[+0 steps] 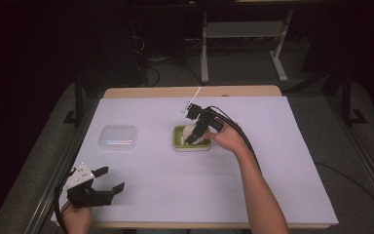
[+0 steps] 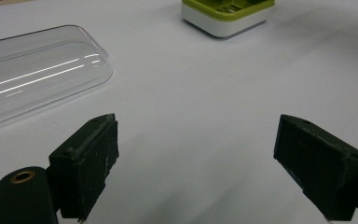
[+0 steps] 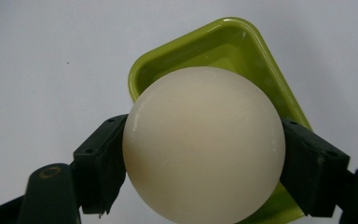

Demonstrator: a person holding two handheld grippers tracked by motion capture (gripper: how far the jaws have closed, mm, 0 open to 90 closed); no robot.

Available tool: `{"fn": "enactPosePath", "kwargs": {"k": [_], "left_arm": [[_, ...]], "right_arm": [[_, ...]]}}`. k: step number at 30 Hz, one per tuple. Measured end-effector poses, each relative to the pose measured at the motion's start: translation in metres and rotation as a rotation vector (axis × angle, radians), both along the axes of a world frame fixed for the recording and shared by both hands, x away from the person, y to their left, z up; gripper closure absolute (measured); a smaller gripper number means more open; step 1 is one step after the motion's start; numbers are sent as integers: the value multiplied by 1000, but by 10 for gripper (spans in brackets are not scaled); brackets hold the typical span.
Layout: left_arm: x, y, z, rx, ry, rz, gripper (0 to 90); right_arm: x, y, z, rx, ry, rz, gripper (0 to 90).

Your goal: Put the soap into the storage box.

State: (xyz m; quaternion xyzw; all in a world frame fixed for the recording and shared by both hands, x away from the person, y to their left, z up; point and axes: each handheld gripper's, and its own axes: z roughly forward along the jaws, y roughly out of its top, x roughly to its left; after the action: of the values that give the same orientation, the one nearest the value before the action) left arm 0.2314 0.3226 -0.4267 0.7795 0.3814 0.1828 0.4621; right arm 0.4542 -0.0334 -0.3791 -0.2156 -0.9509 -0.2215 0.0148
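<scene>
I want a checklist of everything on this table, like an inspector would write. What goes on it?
Surface: white sheet covering a wooden table, flat and clean.
Job's things: cream ball held over the green tray; clear lid lying apart to the tray's left.
Clutter: nothing seen.
Grippers: right gripper clamped on the ball from both sides; left gripper open, holding nothing, near the front left corner.
Cables: black cable trailing along the right forearm.
Surroundings: dark room, grey floor, white table legs behind.

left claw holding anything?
No, the left claw is open, with bare white table between its jaws and the clear lid lying apart.
</scene>
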Motion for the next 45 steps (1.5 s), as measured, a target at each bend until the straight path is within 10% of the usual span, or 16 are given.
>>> {"fn": "enactPosePath", "kwargs": {"k": [45], "left_arm": [[0, -2, 0, 10, -6, -5, 130]], "right_arm": [[10, 7, -16, -34, 9, -44, 224]]}}
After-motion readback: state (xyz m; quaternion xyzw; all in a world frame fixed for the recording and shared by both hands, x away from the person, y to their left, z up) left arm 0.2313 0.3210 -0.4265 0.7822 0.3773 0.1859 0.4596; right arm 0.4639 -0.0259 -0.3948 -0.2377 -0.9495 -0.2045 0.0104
